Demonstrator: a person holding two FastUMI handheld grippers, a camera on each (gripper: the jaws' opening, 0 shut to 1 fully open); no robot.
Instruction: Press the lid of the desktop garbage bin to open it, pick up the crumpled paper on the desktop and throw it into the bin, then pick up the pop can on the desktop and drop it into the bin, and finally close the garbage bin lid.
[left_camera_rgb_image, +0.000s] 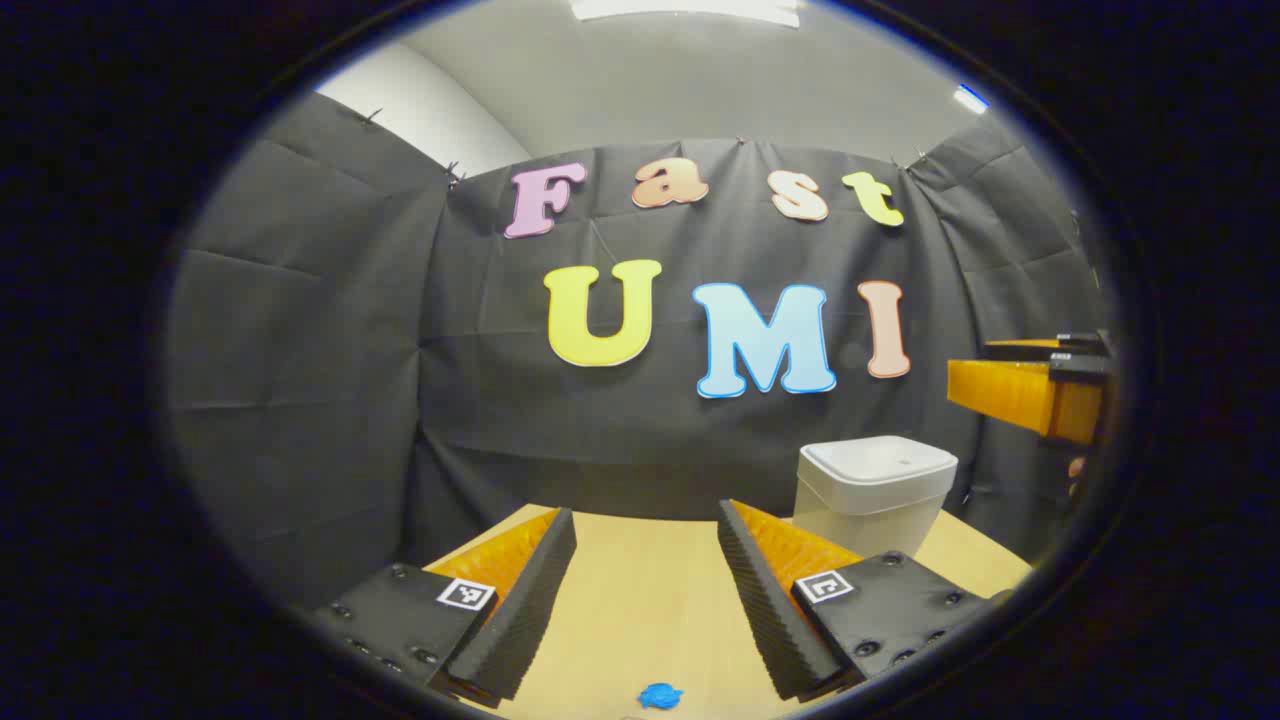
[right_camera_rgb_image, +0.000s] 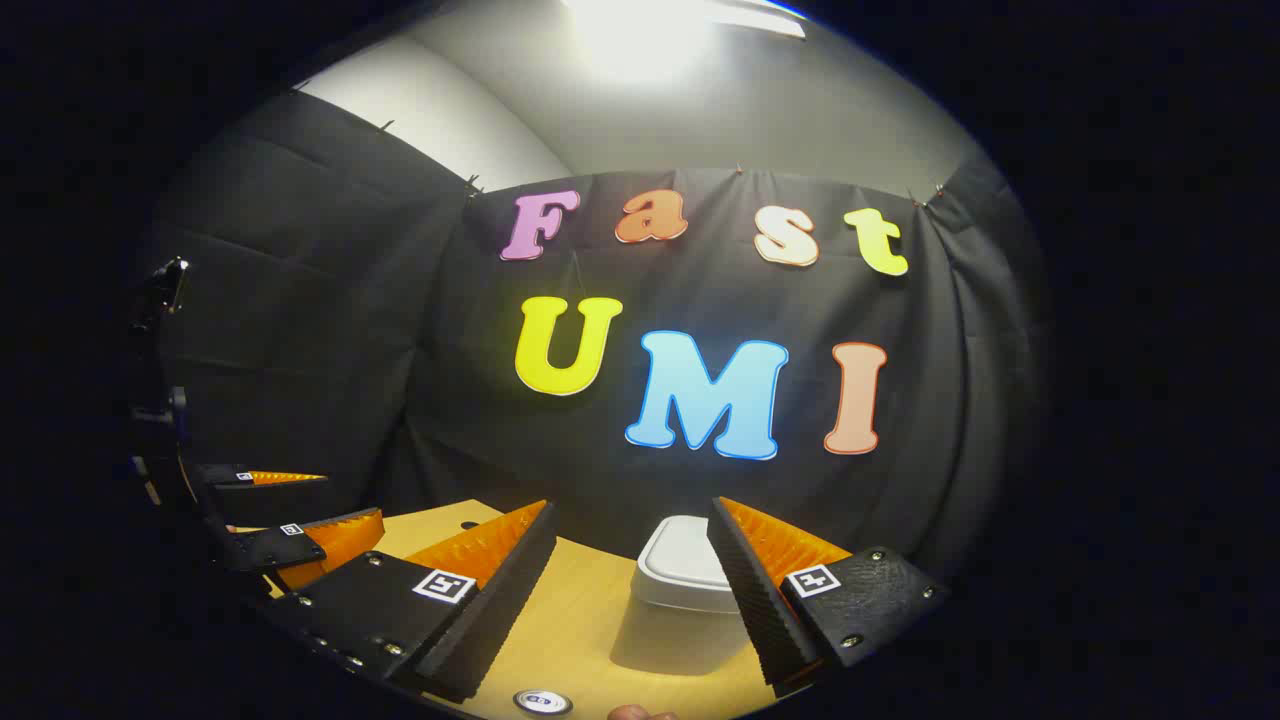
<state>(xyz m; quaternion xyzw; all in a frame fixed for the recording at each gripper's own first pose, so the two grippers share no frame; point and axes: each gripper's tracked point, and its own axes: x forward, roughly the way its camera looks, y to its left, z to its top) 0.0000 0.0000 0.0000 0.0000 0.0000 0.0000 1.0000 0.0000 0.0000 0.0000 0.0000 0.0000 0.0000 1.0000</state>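
Note:
The white desktop bin (left_camera_rgb_image: 875, 490) stands on the wooden table (left_camera_rgb_image: 640, 600) at the right, its lid down. A small blue crumpled paper (left_camera_rgb_image: 660, 695) lies on the table close below my left gripper (left_camera_rgb_image: 647, 512), which is open and holds nothing. The right gripper (left_camera_rgb_image: 1030, 395) hangs in the air above and right of the bin. In the right gripper view the bin (right_camera_rgb_image: 685, 570) sits just ahead between the open fingers of my right gripper (right_camera_rgb_image: 632, 505). A round metal top, seemingly the pop can (right_camera_rgb_image: 542, 702), shows at the bottom edge. The left gripper (right_camera_rgb_image: 300, 535) is at far left.
Black cloth walls close the booth behind and on both sides of the table. The table's far edge (left_camera_rgb_image: 640, 518) runs just behind the bin. A small dark hole (right_camera_rgb_image: 468, 524) marks the tabletop near its far left corner.

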